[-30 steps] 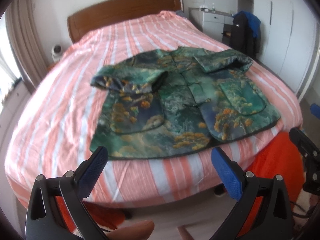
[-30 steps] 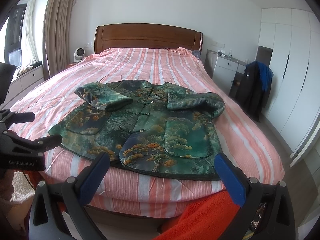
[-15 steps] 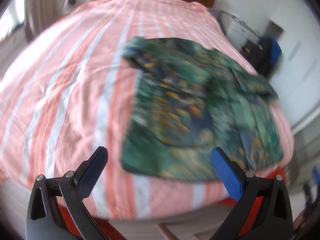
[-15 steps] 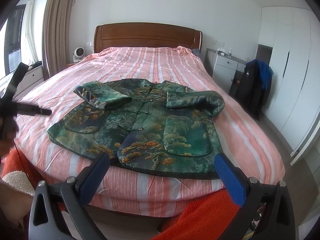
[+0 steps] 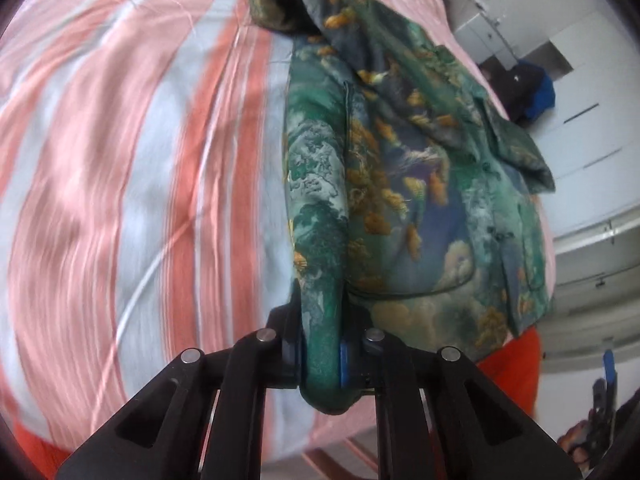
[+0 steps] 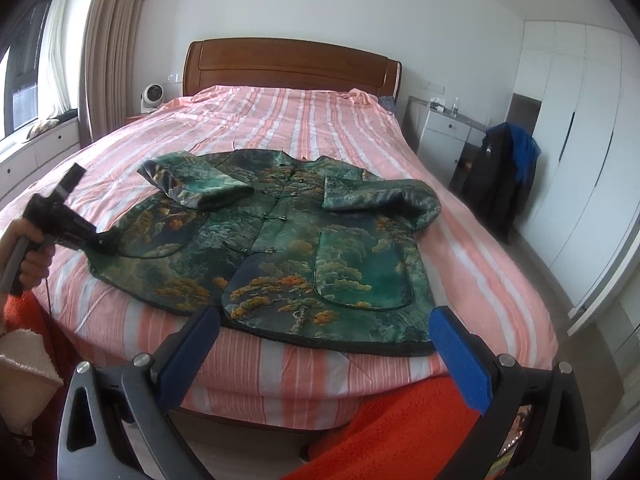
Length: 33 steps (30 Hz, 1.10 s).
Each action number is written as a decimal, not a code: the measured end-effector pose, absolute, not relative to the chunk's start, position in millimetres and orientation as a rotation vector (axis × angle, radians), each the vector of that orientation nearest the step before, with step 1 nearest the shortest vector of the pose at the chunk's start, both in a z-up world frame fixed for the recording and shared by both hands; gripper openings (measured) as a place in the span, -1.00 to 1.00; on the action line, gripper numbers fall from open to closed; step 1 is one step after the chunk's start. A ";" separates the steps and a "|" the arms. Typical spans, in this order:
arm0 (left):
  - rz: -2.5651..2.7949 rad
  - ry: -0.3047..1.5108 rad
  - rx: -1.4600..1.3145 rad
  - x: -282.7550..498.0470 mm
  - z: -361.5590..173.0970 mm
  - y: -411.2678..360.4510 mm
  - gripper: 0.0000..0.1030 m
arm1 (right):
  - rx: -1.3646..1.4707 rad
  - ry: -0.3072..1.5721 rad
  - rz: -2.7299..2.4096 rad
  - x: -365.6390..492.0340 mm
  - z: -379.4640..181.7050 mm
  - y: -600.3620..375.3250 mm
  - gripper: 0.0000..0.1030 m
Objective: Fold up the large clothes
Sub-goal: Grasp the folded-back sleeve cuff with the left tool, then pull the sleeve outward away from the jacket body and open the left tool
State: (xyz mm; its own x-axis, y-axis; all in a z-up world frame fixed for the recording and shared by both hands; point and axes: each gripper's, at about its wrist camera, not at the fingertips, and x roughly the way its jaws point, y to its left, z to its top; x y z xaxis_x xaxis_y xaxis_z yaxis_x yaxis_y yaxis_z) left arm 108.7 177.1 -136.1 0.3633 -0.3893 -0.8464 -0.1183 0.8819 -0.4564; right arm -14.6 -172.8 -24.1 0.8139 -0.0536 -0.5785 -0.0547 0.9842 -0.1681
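**Left tongs bite the hem corner — the fold is on**

A second ago both tongs hovered wide off the foot of the bed; now the left tongs [image 5: 322, 354] have swooped in and clamped down on the jacket [image 6: 280, 240], pinching a roll of green brocade at its bottom-left hem corner. In the right wrist view you can see that left tool gripped in the person's hand [image 6: 30, 252], nose buried in the fabric near the left edge of the bed [image 6: 320, 132].

The right tongs [image 6: 324, 356] hang back beyond the foot edge, jaws spread wide, holding nothing.

The jacket lies flat, front up, across the foot half of the striped bed, both sleeves already folded in over the chest. With one corner secured, my read is the matching right hem corner needs grabbing next, so the hem can be carried up toward the collar.
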 end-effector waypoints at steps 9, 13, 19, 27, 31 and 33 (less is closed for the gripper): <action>-0.154 1.209 -0.506 55.9 -144.7 158.5 -0.81 | -0.195 0.633 0.038 -6.0 -26.5 -165.3 0.99; -0.144 1.201 -0.534 63.7 -147.0 159.0 -0.80 | -0.207 0.637 0.050 -3.4 -27.1 -162.4 0.99; -0.072 1.185 -0.337 60.0 -138.2 148.3 -0.26 | -0.202 0.629 0.048 -6.0 -27.1 -160.7 0.99; 0.060 1.057 0.000 35.3 -68.9 139.1 0.60 | -0.165 0.640 0.054 -5.7 -33.4 -169.1 0.99; 0.058 0.936 0.160 44.3 -20.7 126.6 0.87 | -0.153 0.649 0.081 -3.8 -39.2 -166.7 0.99; 0.035 0.866 0.255 54.2 -2.9 114.6 0.95 | -0.149 0.648 0.092 -4.5 -40.3 -166.4 0.99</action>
